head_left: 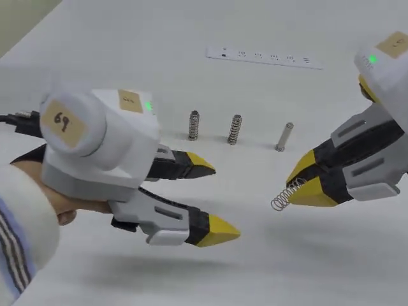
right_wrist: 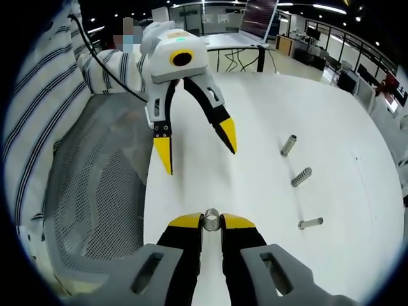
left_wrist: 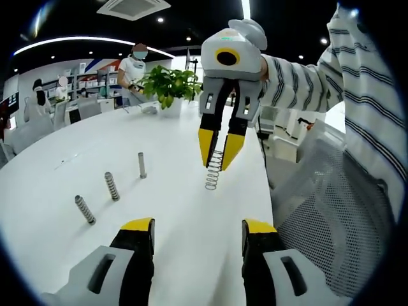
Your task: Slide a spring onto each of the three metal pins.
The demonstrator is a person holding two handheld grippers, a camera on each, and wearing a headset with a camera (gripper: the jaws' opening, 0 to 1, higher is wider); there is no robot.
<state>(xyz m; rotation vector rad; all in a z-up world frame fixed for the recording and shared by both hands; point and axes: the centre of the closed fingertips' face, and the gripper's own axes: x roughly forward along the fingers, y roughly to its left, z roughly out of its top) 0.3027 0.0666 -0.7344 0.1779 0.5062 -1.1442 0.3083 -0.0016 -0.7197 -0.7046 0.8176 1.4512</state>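
Spring, loose, one: we hold it pinched at one end in the right gripper, coil hanging past the tips. Left gripper: jaws spread wide, empty. Beyond both grippers we count three upright pins. End pin, nearest the left gripper, and middle pin: each sleeved with a spring. Bare pin: nearest the right gripper.

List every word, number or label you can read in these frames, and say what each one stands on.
"69": handwritten on the tan sticker on the left gripper.
Smaller sticker on the same gripper: marks too faint to read.
Corner sticker on the right gripper, which holds a spring: blurred, unreadable.
Power strip on the table: markings too small to read.
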